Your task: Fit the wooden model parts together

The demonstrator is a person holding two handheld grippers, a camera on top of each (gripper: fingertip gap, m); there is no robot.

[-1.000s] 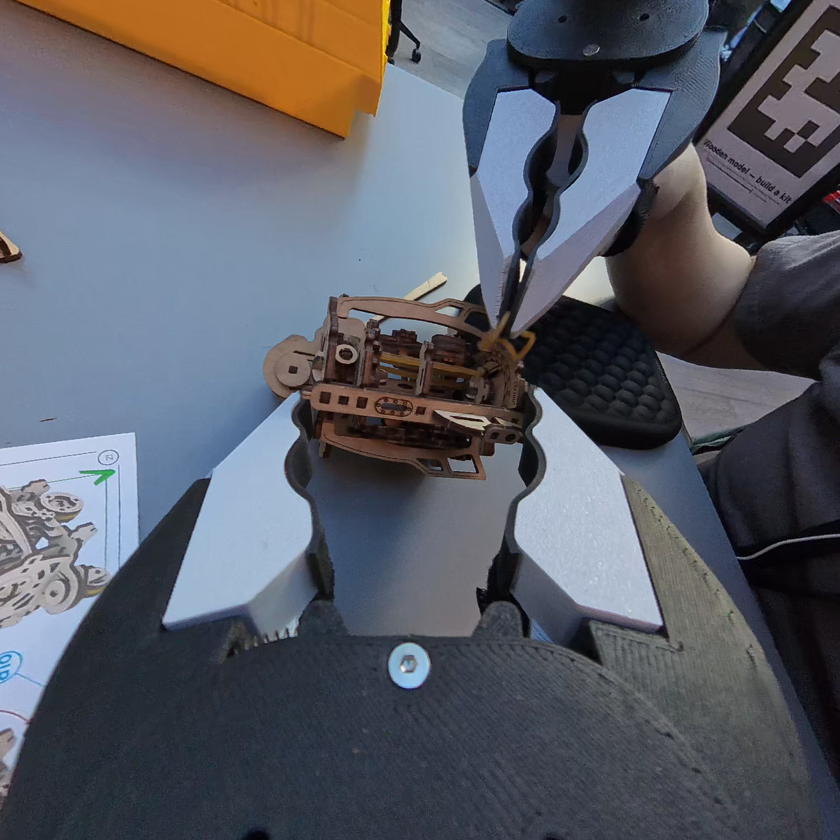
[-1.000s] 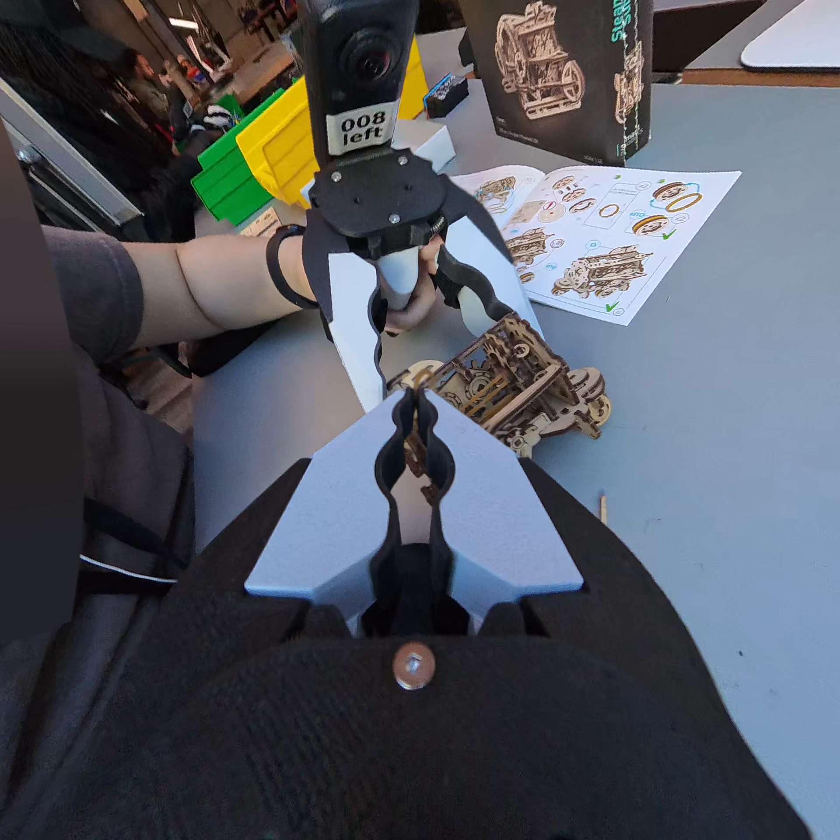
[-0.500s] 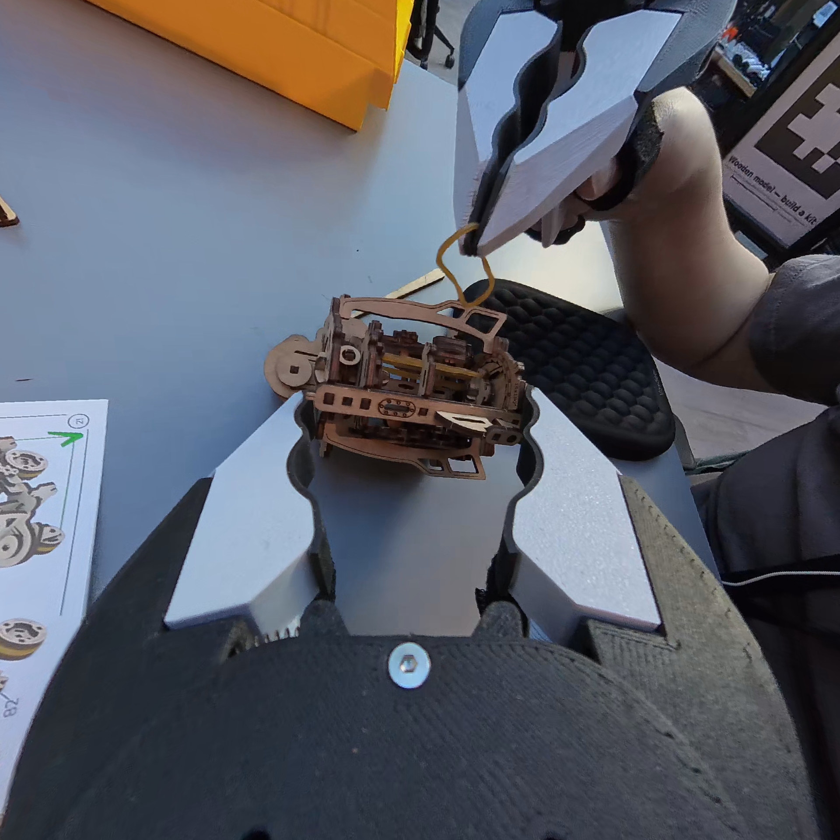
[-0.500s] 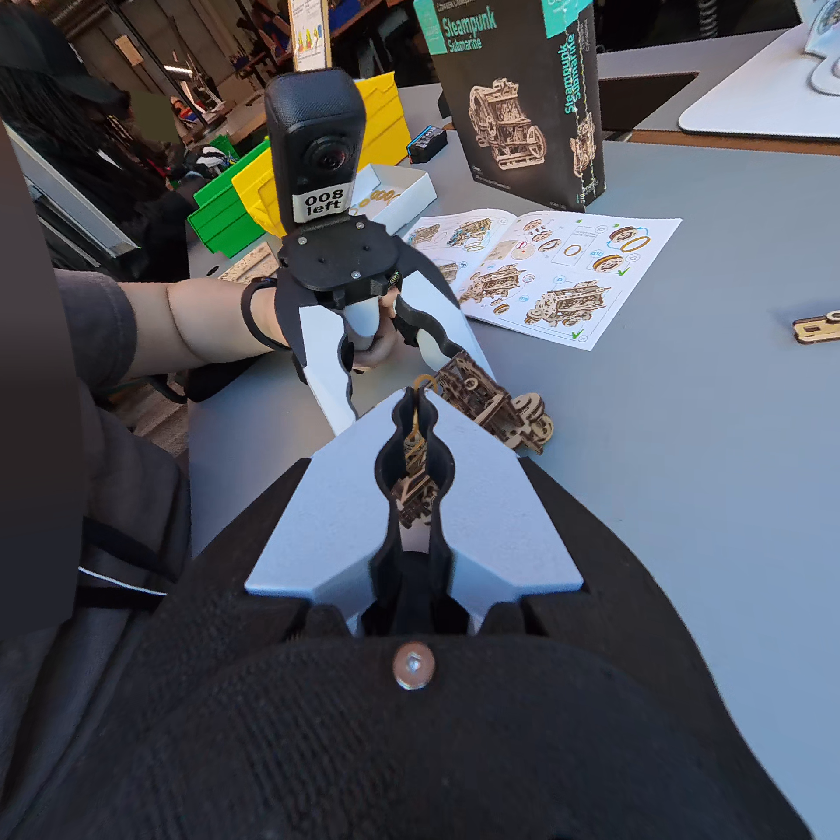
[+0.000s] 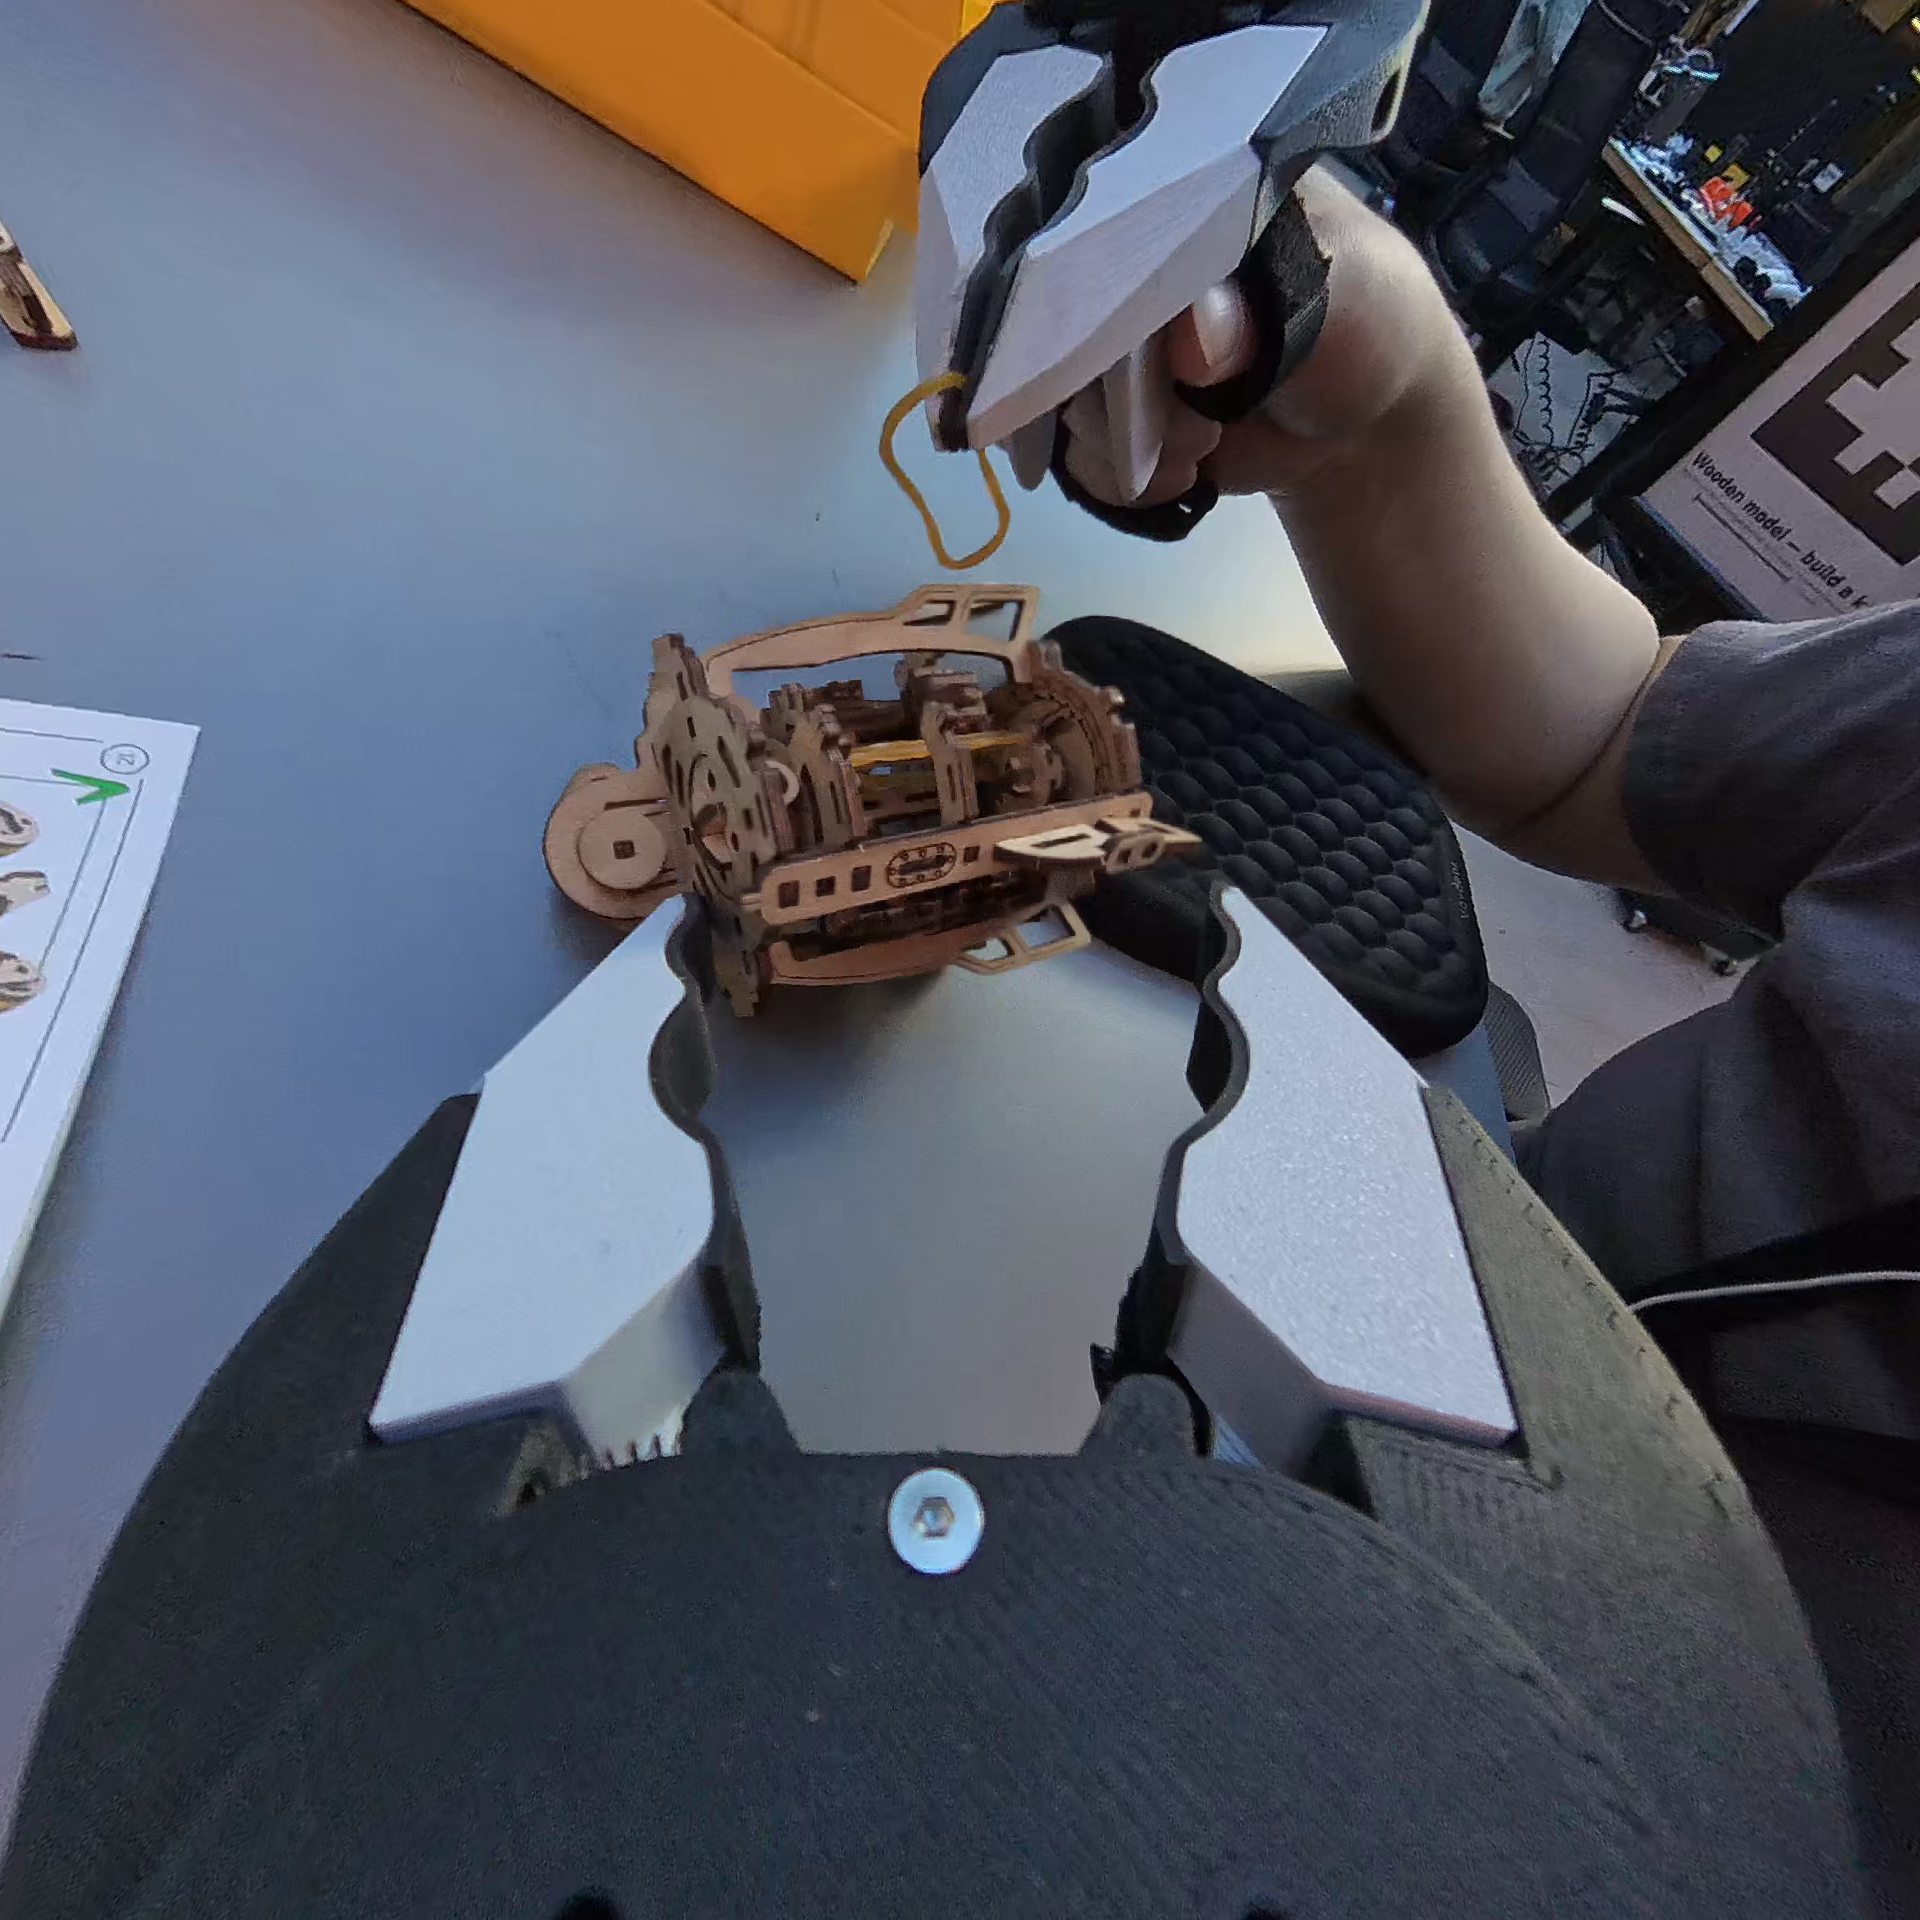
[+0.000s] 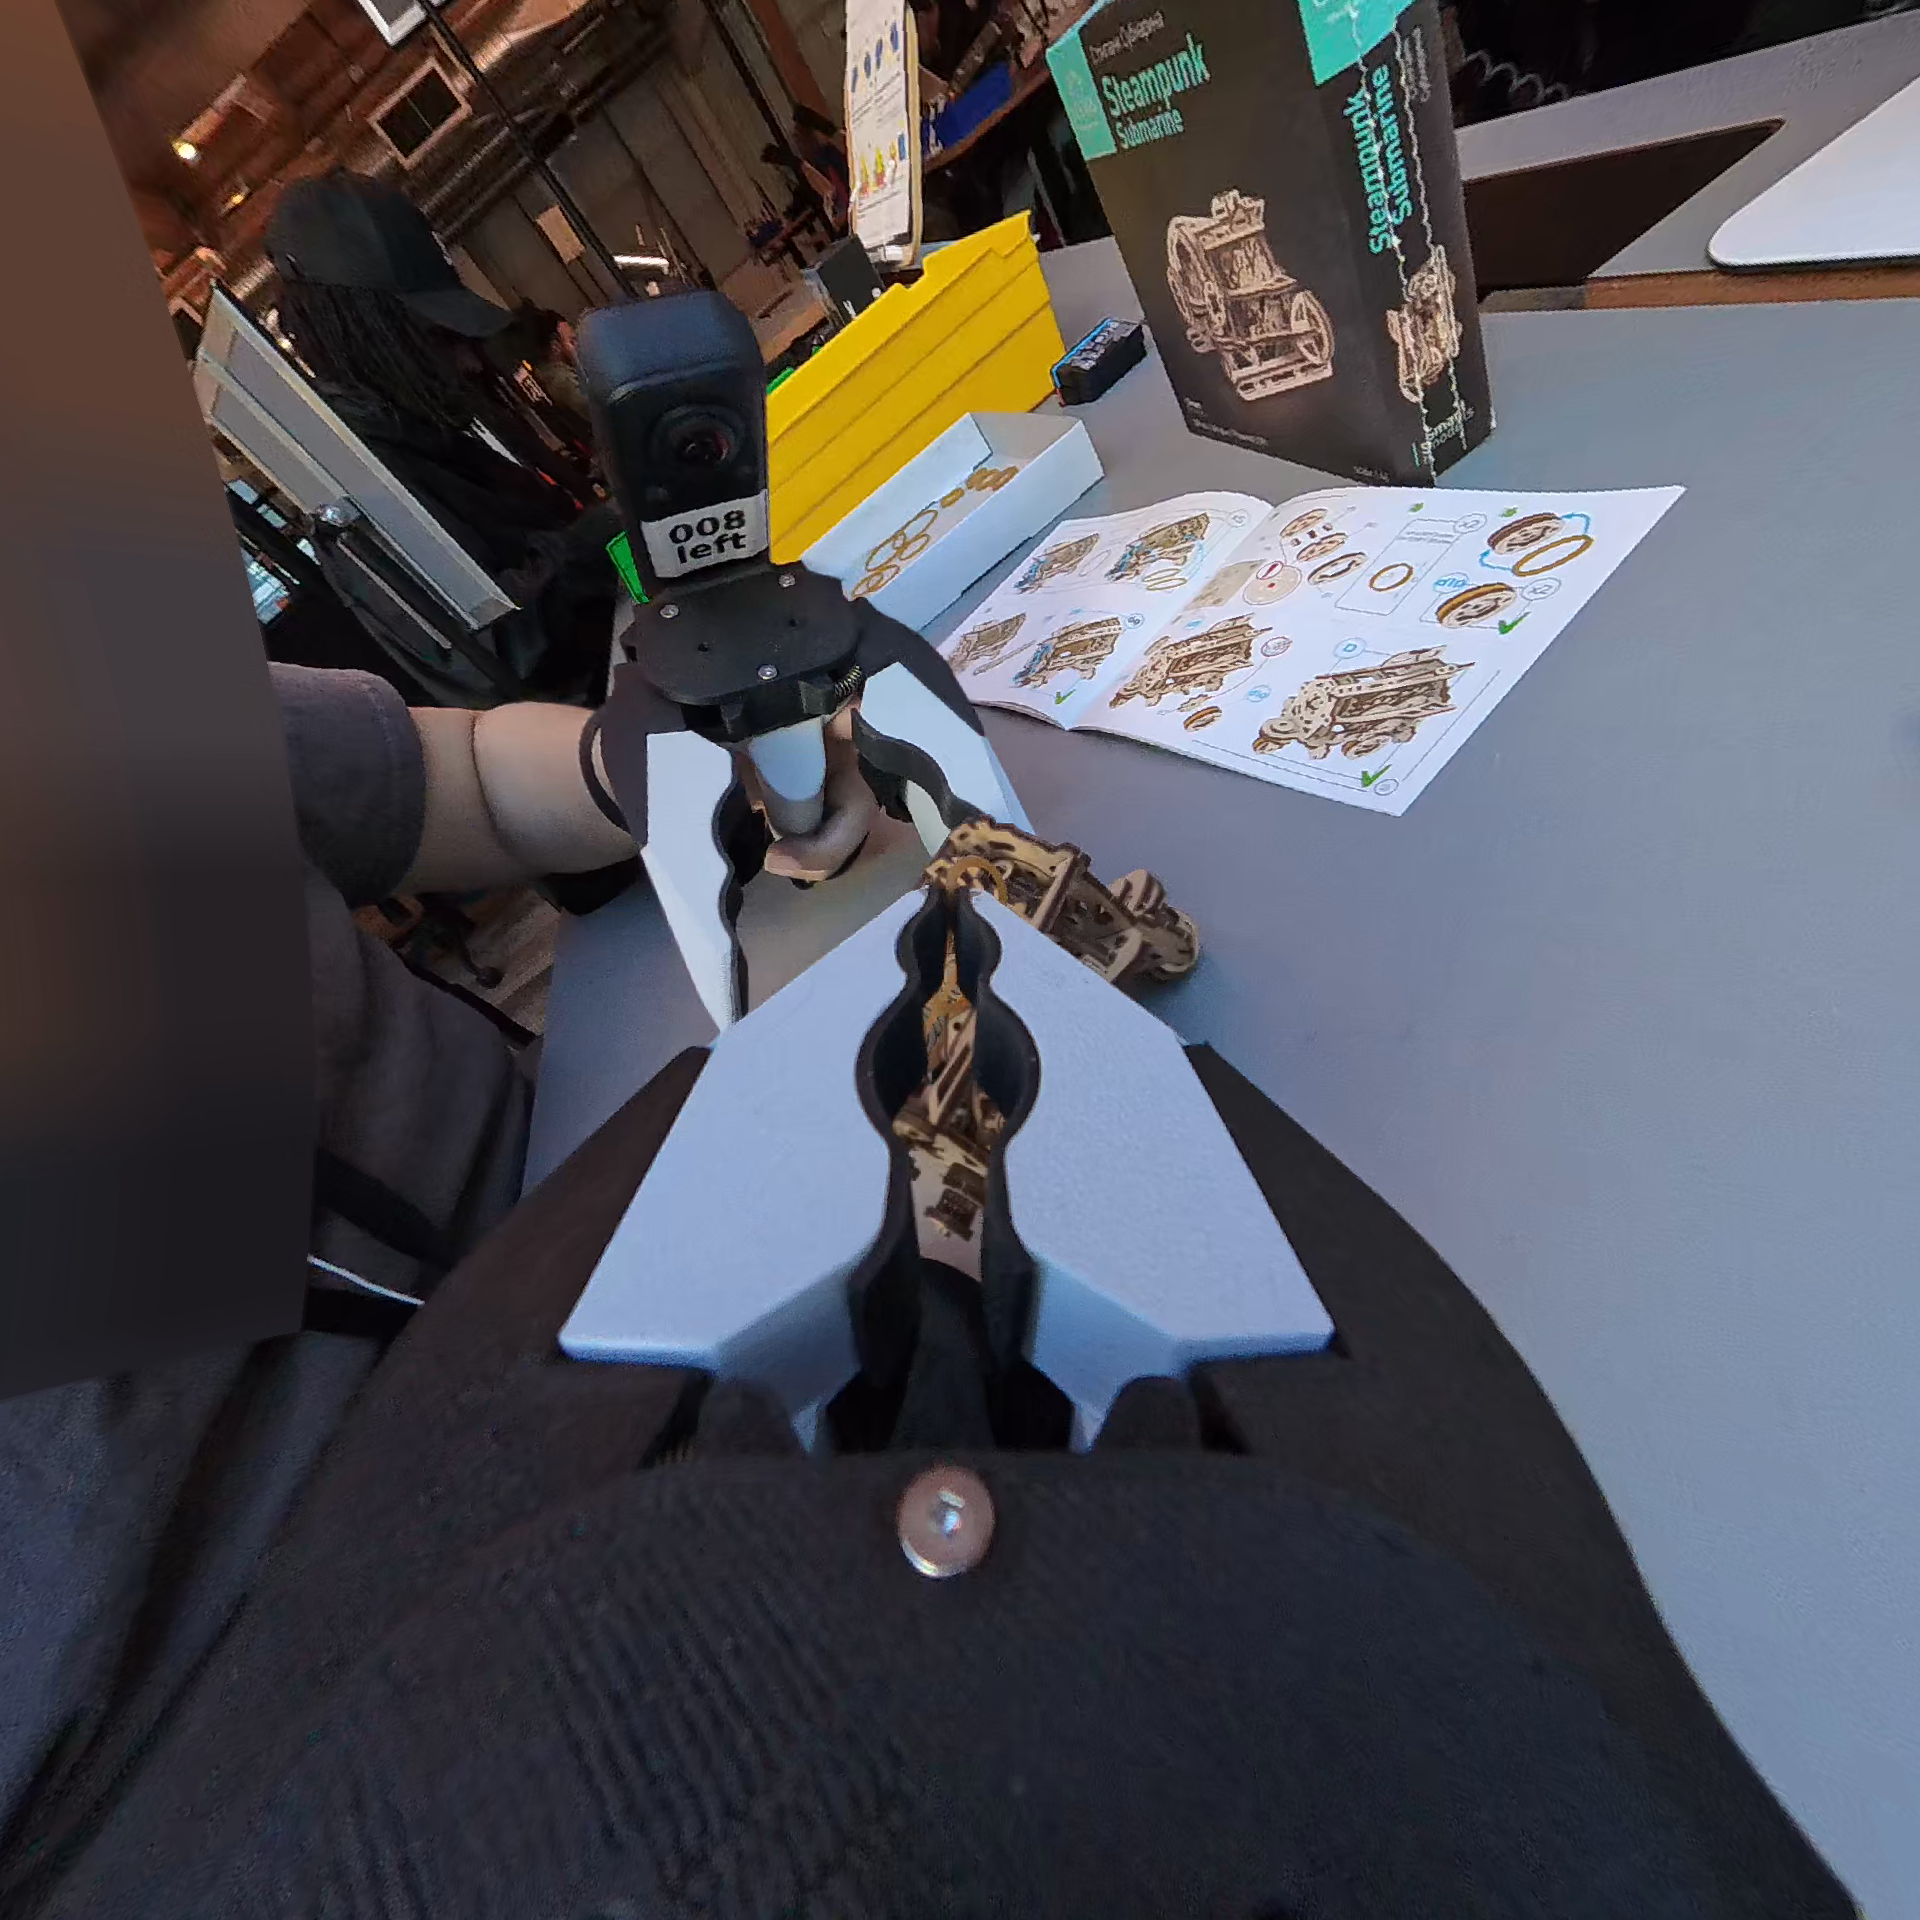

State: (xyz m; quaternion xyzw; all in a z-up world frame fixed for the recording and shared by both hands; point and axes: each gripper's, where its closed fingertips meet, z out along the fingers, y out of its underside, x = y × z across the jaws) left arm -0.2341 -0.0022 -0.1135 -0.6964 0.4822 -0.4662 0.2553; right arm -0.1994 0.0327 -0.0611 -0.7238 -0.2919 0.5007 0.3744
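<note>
Only the left wrist view shows the yellow rubber band (image 5: 940,473) plainly: a loop hanging from the pinched-shut tips of the right gripper (image 5: 951,436) at upper centre, above the wooden model (image 5: 873,810). There the left gripper (image 5: 951,925) stands wide open; the model sits on the grey table (image 5: 364,499) at its left fingertip, clear of the right one. A black pad (image 5: 1299,821) lies behind. The right wrist view adds the instruction booklet (image 6: 1299,623), dark kit box (image 6: 1278,239), white tray (image 6: 966,509) and yellow bins (image 6: 914,353) in its upper half; its own closed fingers cover much of the model.
</note>
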